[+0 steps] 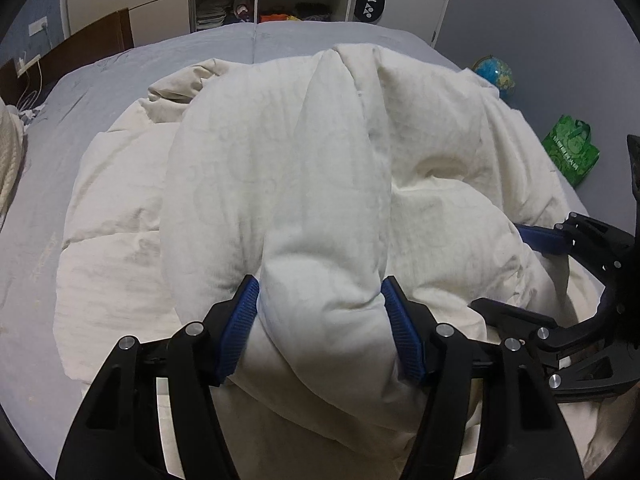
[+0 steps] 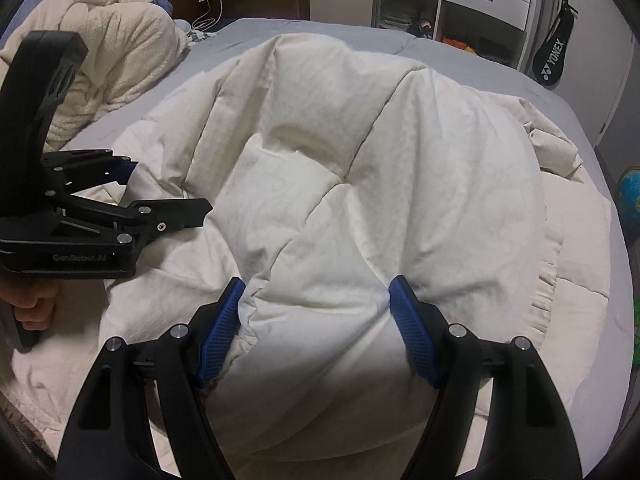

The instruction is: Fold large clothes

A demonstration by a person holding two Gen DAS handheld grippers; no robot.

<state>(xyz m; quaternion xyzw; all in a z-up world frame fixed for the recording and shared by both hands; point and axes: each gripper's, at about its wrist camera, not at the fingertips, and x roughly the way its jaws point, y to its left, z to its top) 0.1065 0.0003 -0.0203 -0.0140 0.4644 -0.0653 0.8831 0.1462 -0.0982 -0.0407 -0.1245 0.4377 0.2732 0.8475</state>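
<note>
While puffy (quilted), cream duvet [image 1: 320, 208] bulges between both tools' ribbed pads [image 1: 244, 320].

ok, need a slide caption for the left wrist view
Left gripper clamps a thick fold of the cream duvet on the grey bed; right gripper grips beside it.

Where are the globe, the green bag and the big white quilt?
globe [image 1: 495, 76], left wrist view, on its blue ball, by the wall.
green bag [image 1: 571, 151], left wrist view, on its printed front, on the floor.
white quilt [image 2: 360, 168], right wrist view, on its puffy middle, on the bed.
</note>
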